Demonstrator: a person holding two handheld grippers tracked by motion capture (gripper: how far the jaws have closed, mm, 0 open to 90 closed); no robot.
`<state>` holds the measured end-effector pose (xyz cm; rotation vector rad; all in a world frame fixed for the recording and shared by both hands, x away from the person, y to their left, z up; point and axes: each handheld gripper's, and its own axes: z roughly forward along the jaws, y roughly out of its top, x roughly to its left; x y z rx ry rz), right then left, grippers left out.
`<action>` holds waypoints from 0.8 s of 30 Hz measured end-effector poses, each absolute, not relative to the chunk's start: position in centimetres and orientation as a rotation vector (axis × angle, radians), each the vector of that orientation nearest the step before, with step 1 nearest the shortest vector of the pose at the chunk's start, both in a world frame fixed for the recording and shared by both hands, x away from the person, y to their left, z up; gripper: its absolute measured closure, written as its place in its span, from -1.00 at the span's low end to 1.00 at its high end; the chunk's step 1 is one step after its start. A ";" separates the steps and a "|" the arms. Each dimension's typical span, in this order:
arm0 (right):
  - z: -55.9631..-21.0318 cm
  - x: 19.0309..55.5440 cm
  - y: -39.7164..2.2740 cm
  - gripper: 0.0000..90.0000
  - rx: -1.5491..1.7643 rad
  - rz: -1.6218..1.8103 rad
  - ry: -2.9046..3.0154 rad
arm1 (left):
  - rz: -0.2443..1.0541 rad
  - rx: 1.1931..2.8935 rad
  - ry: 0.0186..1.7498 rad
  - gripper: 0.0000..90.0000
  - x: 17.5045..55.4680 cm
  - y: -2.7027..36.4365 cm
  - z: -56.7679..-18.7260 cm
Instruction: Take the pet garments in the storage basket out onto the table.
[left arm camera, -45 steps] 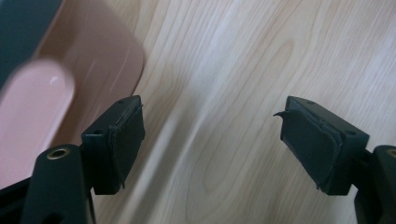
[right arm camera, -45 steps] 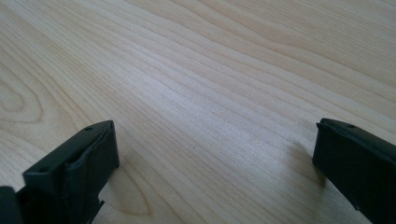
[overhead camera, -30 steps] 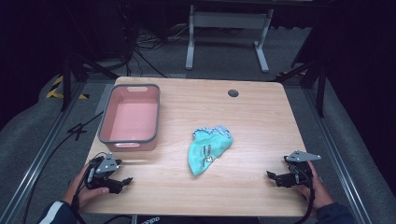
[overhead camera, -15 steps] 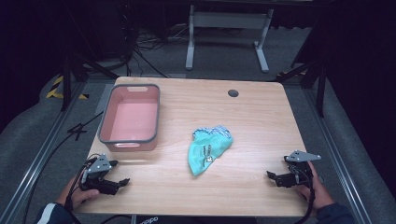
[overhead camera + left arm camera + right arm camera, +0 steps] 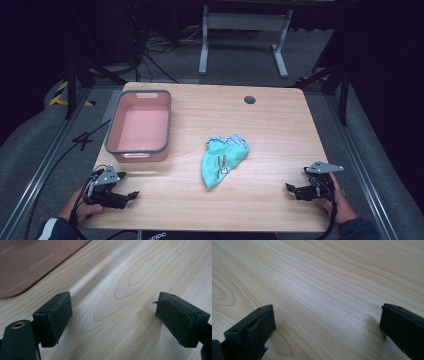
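Compared with the frame a second earlier, the left gripper [image 5: 131, 194] sits slightly lower and nearer the front-left corner of the table [image 5: 280, 120], and its jaws have just been opening with nothing between them; the right gripper [image 5: 290, 187], the cloth and the tub lie as they did. Both tools now rest low over the wooden top near its front edge, the left one close to the left corner, the right one close to the right edge, each held by a hand coming in from below. In the left gripper view the black pads [image 5: 60, 315] stand wide apart over bare wood, and in the right gripper view the pads [image 5: 259, 325] are likewise spread with only wood grain between them. The crumpled teal cloth [image 5: 224, 160] lies mid-table, slightly toward the front, well apart from either gripper, with open tabletop on both sides of it. The pink tub [image 5: 140, 126] with its grey rim stands empty at the left, just beyond the left gripper; its near wall shows at the upper left of the left gripper view. A small dark round grommet [image 5: 249, 100] sits near the table's far edge. Beyond the table stand a grey metal frame [image 5: 245, 35] and loose cables on the floor.
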<state>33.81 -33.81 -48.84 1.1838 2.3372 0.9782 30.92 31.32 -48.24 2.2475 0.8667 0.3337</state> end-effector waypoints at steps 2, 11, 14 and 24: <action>-48.8 33.8 -33.8 -0.99 1.184 0.978 2.337 | 0.334 2.245 0.869 -0.69 30.9 31.3 -48.2; -48.8 33.8 -33.8 -0.99 1.184 0.978 2.337 | 0.333 2.244 0.873 -0.69 30.9 31.3 -48.3; -48.8 33.8 -33.8 -0.99 1.184 0.978 2.337 | 0.332 2.240 0.879 -0.71 30.9 31.2 -48.3; -48.8 33.8 -33.8 -0.99 1.184 0.978 2.337 | 0.322 2.245 0.884 -0.77 31.1 30.9 -48.3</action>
